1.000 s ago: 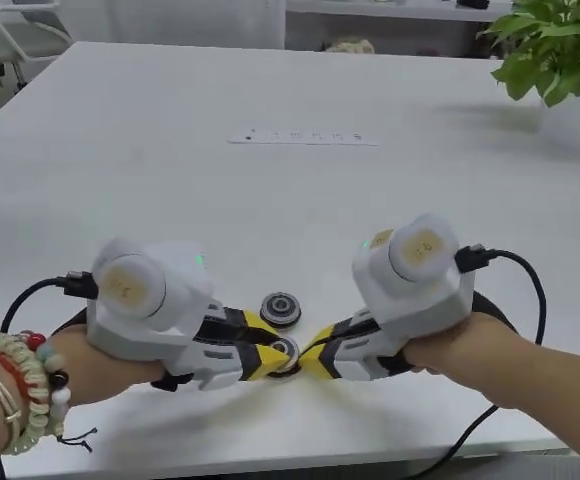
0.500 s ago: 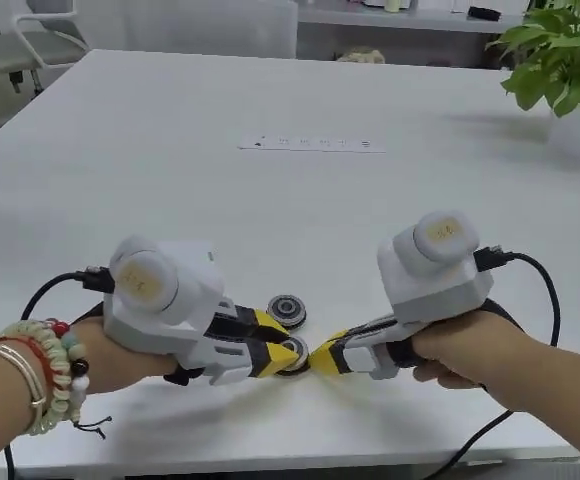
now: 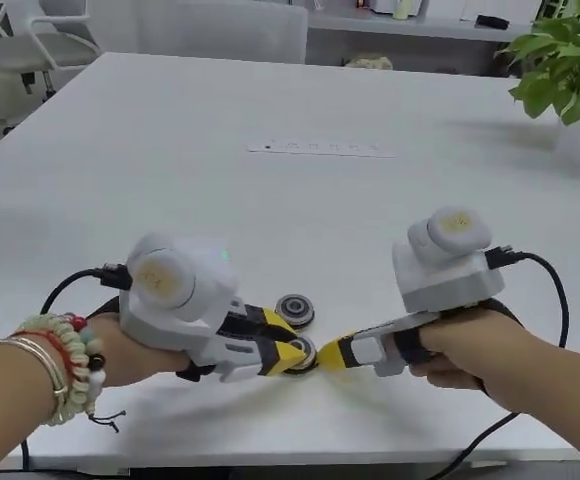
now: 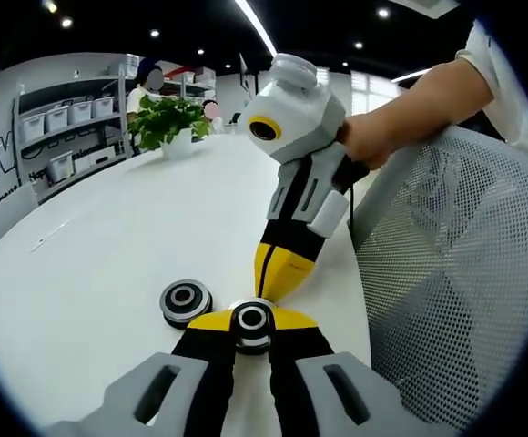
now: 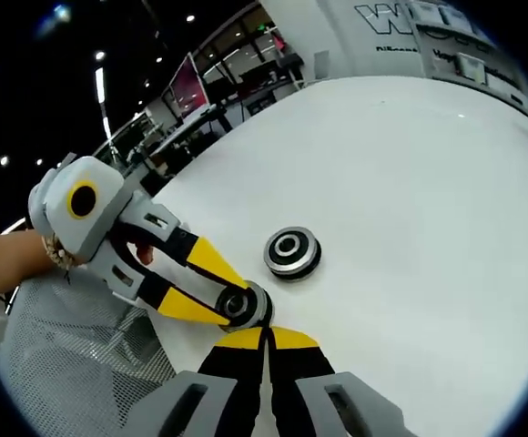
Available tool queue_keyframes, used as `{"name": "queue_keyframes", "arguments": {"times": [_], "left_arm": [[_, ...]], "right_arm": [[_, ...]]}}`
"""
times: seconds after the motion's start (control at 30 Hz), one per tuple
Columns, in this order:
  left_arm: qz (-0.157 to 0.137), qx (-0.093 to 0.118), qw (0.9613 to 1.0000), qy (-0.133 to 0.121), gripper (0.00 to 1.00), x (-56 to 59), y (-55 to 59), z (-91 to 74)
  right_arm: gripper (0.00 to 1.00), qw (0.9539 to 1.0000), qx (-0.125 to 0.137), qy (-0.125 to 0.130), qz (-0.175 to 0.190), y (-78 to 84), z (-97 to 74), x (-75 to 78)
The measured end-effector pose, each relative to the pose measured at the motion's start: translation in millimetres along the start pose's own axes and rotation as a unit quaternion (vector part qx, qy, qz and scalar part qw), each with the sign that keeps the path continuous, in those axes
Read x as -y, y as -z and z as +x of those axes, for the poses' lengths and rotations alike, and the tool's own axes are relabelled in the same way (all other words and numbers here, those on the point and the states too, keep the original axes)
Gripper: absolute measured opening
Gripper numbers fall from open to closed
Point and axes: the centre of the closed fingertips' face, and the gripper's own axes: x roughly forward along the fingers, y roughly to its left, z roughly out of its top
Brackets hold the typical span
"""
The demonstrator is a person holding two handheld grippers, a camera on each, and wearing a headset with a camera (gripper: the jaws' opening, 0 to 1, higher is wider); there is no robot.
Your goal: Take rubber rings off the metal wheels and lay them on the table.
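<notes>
Well, from the head view first: the left tongs [image 3: 292,352] reach in from nine o'clock and are clamped on a small metal wheel [image 3: 303,352], held low near the front edge of the white table [image 3: 270,220]. The right tongs [image 3: 327,355] come in from three o'clock with their yellow tips right at that wheel. A second wheel [image 3: 295,309] lies flat on the table at twelve o'clock of the held one, just beside it. A potted plant [image 3: 570,70] stands far off at two o'clock.

Next, the left gripper view: its own jaws rise from six o'clock and grip the wheel by its sides, hub facing the camera. The dark outer band [image 4: 238,319] I take for the rubber ring. The right tongs drop in from one o'clock, tips touching the wheel's upper edge. The spare wheel [image 4: 186,301] sits at ten o'clock.

Last, the right gripper view: its own jaws are pressed together, tips against the held wheel [image 5: 243,306] at eleven o'clock. I cannot tell whether any rubber is nipped between them.

The step in hand looks like starting the ring off. To do it well, I judge the left tongs should hold firm by the metal, not the band. The right tips should catch only the rubber lip and peel it sideways, away from the hub. Then lay it clear of the spare wheel.
</notes>
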Motion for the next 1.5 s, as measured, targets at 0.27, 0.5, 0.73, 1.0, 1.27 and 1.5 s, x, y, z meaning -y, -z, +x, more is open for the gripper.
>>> {"name": "queue_keyframes", "arguments": {"times": [0.27,0.5,0.73,1.0,1.27,1.5], "left_arm": [[-0.016,0.008,0.9998,0.011,0.08,-0.3,-0.5,1.1],[-0.011,0.013,0.9998,0.009,0.08,-0.5,-0.8,2.4],[-0.001,0.015,0.9998,0.008,0.08,-0.7,-1.8,3.1],[0.002,0.017,0.9998,0.005,0.08,-0.7,-2.6,3.0],[0.0,0.02,0.9998,0.002,0.08,-0.7,-2.7,3.7],[-0.004,0.023,0.9997,-0.003,0.08,-0.7,-2.8,4.1]], "right_arm": [[0.0,0.9999,0.003,0.0,0.015,-2.4,-1.8,3.0],[0.0,0.9994,0.014,-0.003,0.032,-7.1,-4.6,3.7],[0.0,0.9998,0.009,-0.001,0.019,-9.7,-6.9,-0.2],[0.0,0.9998,0.014,-0.007,0.008,-13.4,-7.1,-5.3],[0.0,0.9999,0.012,0.002,-0.001,-13.0,-7.5,-3.8],[0.0,0.9999,0.013,0.004,-0.01,-13.9,-7.5,-5.9]]}}
